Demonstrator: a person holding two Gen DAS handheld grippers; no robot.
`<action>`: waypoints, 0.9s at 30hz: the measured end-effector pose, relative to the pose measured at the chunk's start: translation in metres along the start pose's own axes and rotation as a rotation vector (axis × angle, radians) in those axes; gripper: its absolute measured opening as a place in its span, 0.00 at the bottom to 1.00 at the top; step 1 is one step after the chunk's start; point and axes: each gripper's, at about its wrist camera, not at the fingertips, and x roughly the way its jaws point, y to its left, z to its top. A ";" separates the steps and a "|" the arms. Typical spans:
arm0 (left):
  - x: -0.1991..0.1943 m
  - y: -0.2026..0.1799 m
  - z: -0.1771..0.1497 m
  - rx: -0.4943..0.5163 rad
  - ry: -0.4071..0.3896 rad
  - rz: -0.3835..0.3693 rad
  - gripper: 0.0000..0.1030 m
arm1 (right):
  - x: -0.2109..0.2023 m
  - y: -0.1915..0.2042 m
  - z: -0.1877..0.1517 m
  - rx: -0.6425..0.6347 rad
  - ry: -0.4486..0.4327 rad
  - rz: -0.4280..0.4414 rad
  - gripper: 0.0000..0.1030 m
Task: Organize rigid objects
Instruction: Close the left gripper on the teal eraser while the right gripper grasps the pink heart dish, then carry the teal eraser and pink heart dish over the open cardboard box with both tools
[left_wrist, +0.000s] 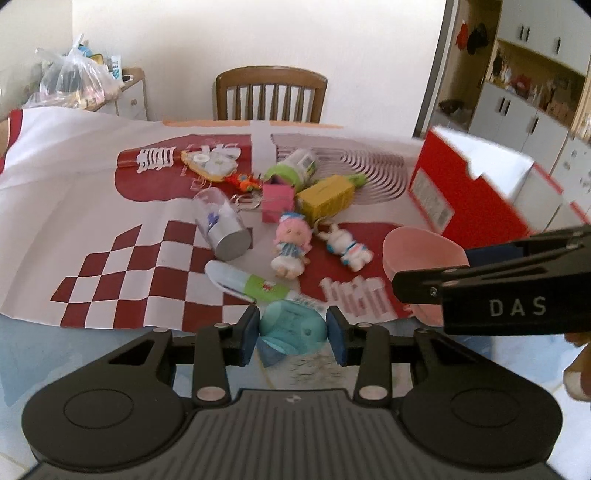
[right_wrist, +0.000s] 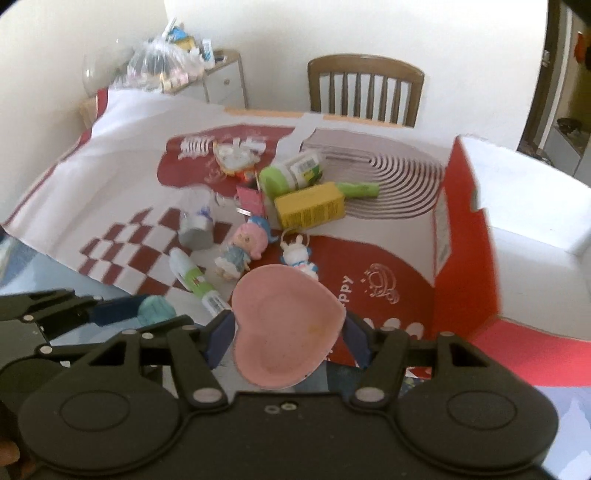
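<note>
My left gripper (left_wrist: 291, 330) is shut on a small teal rounded object (left_wrist: 290, 326), lifted over the near edge of the red-and-white mat (left_wrist: 122, 258). My right gripper (right_wrist: 286, 332) is shut on a pink heart-shaped dish (right_wrist: 284, 325), held above the mat beside the red box (right_wrist: 465, 240). The left wrist view shows that dish (left_wrist: 417, 247) and the right gripper (left_wrist: 432, 266) at the right. In the right wrist view, the left gripper (right_wrist: 122, 314) and the teal object (right_wrist: 155, 310) are at the lower left.
On the mat lie a pink-haired doll (left_wrist: 291, 247), a rabbit figure (left_wrist: 345, 245), a yellow carton (left_wrist: 325, 199), a pink box (left_wrist: 277, 201), a green-lidded jar (left_wrist: 291, 170), a clear cup (left_wrist: 221, 225) and a green-white tube (left_wrist: 251, 282). A chair (left_wrist: 271, 94) stands behind.
</note>
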 end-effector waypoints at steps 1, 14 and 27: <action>-0.006 -0.002 0.003 -0.002 -0.006 -0.009 0.38 | -0.007 0.000 0.001 0.003 -0.010 -0.003 0.61; -0.071 -0.043 0.046 0.117 -0.116 -0.086 0.38 | -0.089 -0.029 0.014 0.084 -0.121 -0.075 0.61; -0.066 -0.112 0.088 0.220 -0.150 -0.154 0.38 | -0.117 -0.104 0.023 0.123 -0.174 -0.163 0.61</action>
